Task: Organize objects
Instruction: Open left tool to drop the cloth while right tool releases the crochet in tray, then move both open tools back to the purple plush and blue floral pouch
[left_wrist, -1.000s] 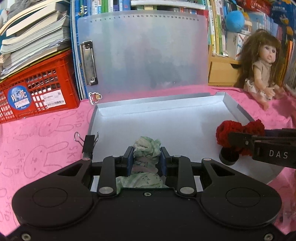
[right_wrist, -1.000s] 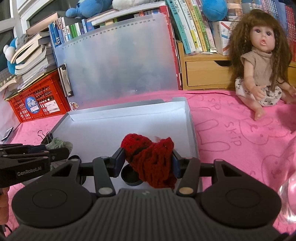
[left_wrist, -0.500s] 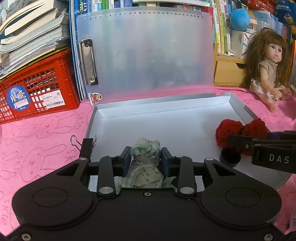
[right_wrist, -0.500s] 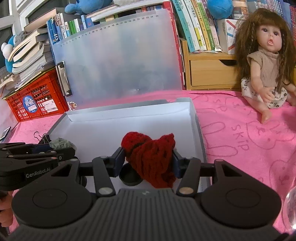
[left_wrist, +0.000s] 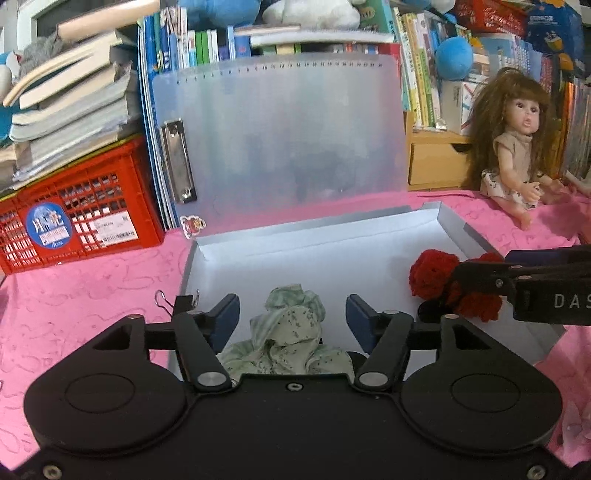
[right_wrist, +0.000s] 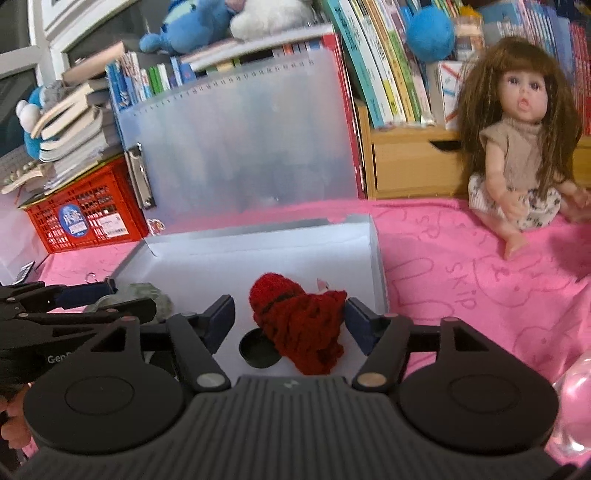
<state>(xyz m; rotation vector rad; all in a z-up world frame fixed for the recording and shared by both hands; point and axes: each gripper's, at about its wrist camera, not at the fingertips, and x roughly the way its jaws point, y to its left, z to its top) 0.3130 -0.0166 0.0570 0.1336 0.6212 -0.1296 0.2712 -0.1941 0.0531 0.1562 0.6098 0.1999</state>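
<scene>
A crumpled pale green cloth lies at the near edge of the shallow grey box, between the blue pads of my left gripper. Its jaws are opening and the pads stand clear of the cloth on both sides. A red knitted piece rests in the same box beside a small black round cap. My right gripper straddles it with jaws opening; the left pad is clear and the right pad sits just beside the yarn. In the left wrist view the red knit shows at the right.
A translucent clipboard leans upright behind the box. A red crate with stacked books stands at the left, and a black binder clip lies by the box's left wall. A doll sits at the right before a wooden drawer.
Both grippers' jaws have spread apart. The green cloth and the red knit, squeezed between the pads before, now lie loose in the box. The left view has drawn back slightly.
</scene>
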